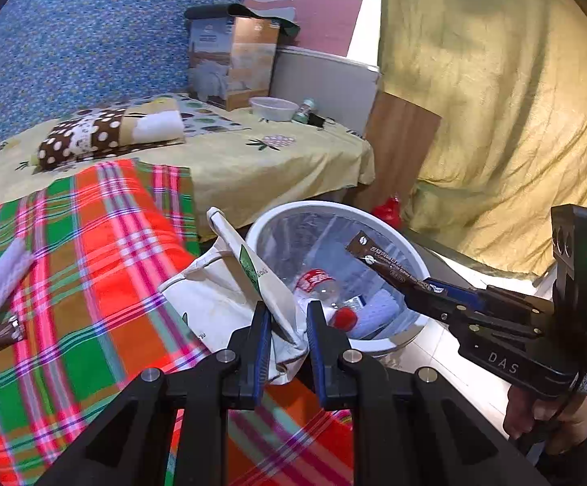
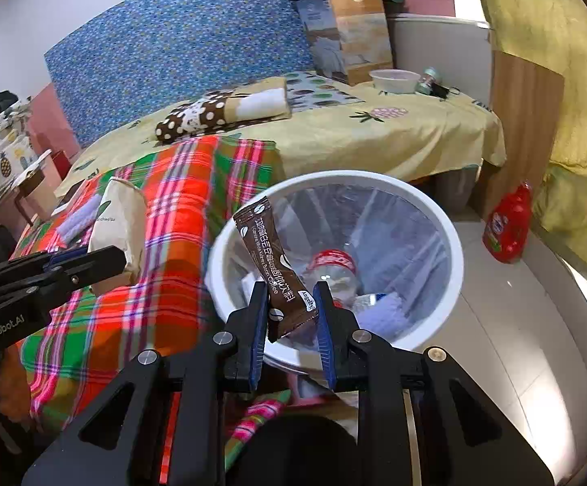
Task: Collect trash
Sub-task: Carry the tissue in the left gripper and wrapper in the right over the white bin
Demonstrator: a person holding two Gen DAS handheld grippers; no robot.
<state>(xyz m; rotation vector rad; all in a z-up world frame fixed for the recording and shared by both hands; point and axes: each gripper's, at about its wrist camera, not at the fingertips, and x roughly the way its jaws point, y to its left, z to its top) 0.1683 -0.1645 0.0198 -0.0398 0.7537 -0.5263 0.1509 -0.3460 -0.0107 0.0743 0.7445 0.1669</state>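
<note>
Inside the white bin (image 2: 453, 267), the clear bottle (image 2: 334, 269) is partly hidden behind the coffee sachet (image 2: 273, 271); other litter beside the bottle is too blurred to identify.

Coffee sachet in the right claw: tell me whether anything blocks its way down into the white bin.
Nothing visible does. The coffee sachet, pinched in the right claw, hangs above the open mouth of the white bin. The paper bag in the left claw sits beside the rim, not over the opening.
</note>
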